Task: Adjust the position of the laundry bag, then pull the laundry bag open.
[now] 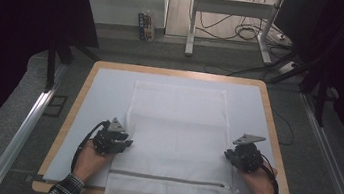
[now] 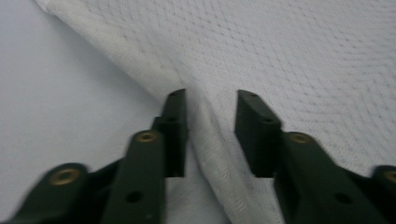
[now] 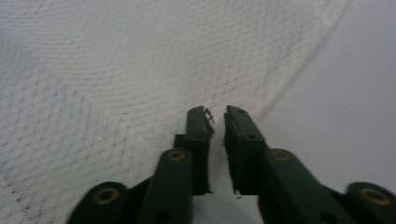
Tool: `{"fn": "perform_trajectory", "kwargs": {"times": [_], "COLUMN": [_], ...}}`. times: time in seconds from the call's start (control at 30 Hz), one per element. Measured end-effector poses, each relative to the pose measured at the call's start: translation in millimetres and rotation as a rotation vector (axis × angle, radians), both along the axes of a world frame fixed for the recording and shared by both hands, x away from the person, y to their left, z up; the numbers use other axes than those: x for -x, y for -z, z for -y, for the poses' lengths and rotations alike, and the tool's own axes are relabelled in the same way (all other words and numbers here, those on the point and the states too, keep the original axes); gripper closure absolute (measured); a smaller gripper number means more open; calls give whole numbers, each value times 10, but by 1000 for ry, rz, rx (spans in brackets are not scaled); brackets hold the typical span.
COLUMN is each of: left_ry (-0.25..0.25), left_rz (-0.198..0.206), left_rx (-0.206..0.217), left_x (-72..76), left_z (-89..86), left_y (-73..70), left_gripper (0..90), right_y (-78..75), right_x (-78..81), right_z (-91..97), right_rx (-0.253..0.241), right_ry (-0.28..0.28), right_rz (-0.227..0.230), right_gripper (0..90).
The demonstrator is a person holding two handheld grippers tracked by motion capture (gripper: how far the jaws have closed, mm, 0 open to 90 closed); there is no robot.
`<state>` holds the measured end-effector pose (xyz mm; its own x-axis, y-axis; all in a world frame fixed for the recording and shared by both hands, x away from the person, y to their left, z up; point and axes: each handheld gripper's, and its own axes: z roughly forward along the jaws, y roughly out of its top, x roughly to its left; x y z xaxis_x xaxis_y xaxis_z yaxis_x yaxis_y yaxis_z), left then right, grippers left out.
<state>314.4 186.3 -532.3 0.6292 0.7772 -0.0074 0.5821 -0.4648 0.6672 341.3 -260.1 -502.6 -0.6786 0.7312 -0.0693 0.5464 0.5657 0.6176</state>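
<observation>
I am looking down at a white mesh laundry bag (image 1: pixel 174 137) lying flat on the white sheet (image 1: pixel 105 93) that is covering the wooden worktop (image 1: pixel 276 136). The bag is sitting in the middle of the sheet, its long sides running from twelve o'clock to six o'clock, and its zipper (image 1: pixel 167 178) is crossing it near the six o'clock end, close to where my forearms are coming in.

My left tool (image 1: pixel 121 145) is sitting at the bag's nine o'clock edge, roughly level with the lower half of the bag. In the left gripper view the left tool (image 2: pixel 210 100) is standing partly open, with a clear gap between the two black pads. The thick hemmed edge of the bag (image 2: pixel 215 140) is running through that gap, but the pads are not pressing on it, so I am holding nothing there.

My right tool (image 1: pixel 231 155) is sitting at the bag's three o'clock edge, across from the left one and well apart from it. In the right gripper view the right tool (image 3: pixel 216 112) is showing only a narrow slit between its pads. The mesh (image 3: pixel 116 84) is spreading out ahead towards eleven o'clock, and the bag's edge is curving away at about one o'clock. A bit of pale cloth is showing in the slit, but I cannot tell whether the pads are pinching it.

Both hands are resting low over the sheet, with cables trailing back from each tool.
</observation>
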Motion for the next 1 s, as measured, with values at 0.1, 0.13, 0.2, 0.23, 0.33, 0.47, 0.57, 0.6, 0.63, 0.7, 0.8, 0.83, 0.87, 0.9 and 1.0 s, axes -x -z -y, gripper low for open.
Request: {"fn": "perform_trajectory", "kwargs": {"times": [0.1, 0.13, 0.2, 0.23, 0.33, 0.47, 0.57, 0.6, 0.63, 0.7, 0.8, 0.83, 0.87, 0.9, 1.0], "left_ry": [4, 3, -1, -1, 13, 7, 11, 14, 20, 28, 28, 25, 25, 23, 17], "left_rz": [12, 7, -2, -1, 17, 30, 36, 39, 37, 36, 44, 49, 52, 56, 61], "left_rx": [-11, -8, -3, 1, -13, 21, 10, 3, -5, -10, -13, -10, -13, -14, -11], "left_x": [8, 13, 13, 15, 26, 30, 31, 30, 28, 28, 30, 31, 32, 33, 30], "left_z": [-10, -17, -42, -59, -99, -124, -107, -98, -91, -81, -85, -86, -91, -95, -102], "left_y": [-5, -3, 8, 10, -2, -34, -23, -17, -13, -4, -5, -4, -7, -8, -7], "left_gripper": [407, 365, 237, 188, 59, 55, 47, 45, 46, 46, 46, 45, 45, 44, 44], "right_y": [13, 19, 29, 34, 59, 72, 73, 72, 71, 70, 77, 78, 78, 77, 78], "right_x": [-10, -19, -34, -43, -80, -91, -90, -90, -90, -93, -96, -96, -96, -96, -96], "right_z": [3, 5, 6, 7, 23, 37, 43, 43, 42, 40, 38, 37, 37, 37, 36], "right_rx": [-14, -17, -32, -42, -68, -71, -75, -76, -75, -73, -73, -72, -72, -72, -74], "right_ry": [-4, -8, -14, -15, -15, -13, -14, -15, -15, -17, -18, -17, -18, -18, -20], "right_rz": [6, 9, 16, 21, 37, 35, 35, 35, 36, 38, 33, 34, 34, 33, 34], "right_gripper": [561, 508, 385, 322, 206, 184, 172, 170, 167, 161, 156, 155, 154, 155, 152]}}
